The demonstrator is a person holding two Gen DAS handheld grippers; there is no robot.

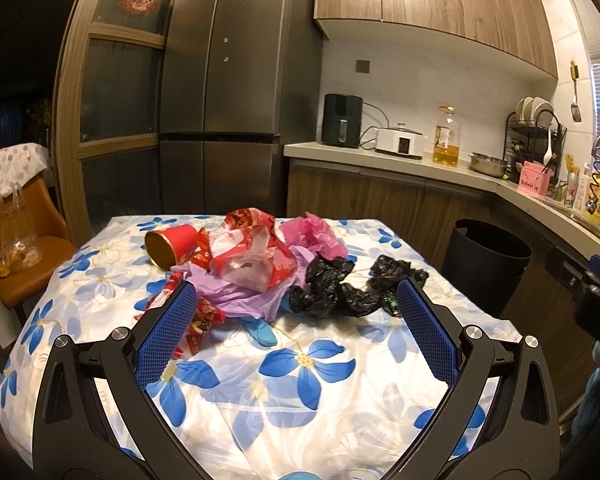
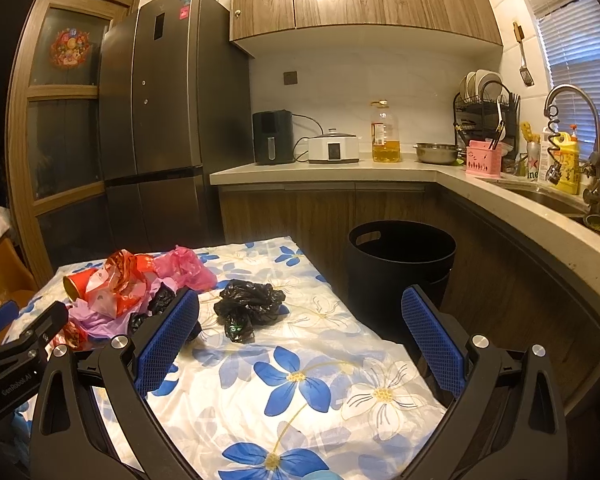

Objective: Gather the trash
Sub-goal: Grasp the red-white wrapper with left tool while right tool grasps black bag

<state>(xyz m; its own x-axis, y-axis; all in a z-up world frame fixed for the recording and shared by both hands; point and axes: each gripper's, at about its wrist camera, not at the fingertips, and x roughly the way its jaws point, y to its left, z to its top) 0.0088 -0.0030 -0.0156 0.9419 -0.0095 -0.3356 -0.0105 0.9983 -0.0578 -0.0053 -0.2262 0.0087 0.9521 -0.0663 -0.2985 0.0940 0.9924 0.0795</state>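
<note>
A pile of trash lies on the flowered tablecloth (image 1: 300, 380): a red paper cup (image 1: 172, 245) on its side, red wrapping (image 1: 252, 248), a pink bag (image 1: 314, 234), a purple bag (image 1: 236, 294), crumpled black bags (image 1: 332, 292) and a blue glove (image 1: 260, 330). My left gripper (image 1: 296, 300) is open and empty, just short of the pile. My right gripper (image 2: 300, 308) is open and empty, with a black bag (image 2: 250, 306) between and beyond its fingers. The pile also shows at the left of the right wrist view (image 2: 120, 284). A black trash bin (image 2: 400, 268) stands on the floor right of the table.
The bin also shows in the left wrist view (image 1: 488, 264). A kitchen counter (image 2: 340, 170) with appliances, an oil bottle (image 2: 385, 132) and a sink runs behind and to the right. A fridge (image 1: 228, 88) stands behind the table. An orange chair (image 1: 20, 248) stands at the left.
</note>
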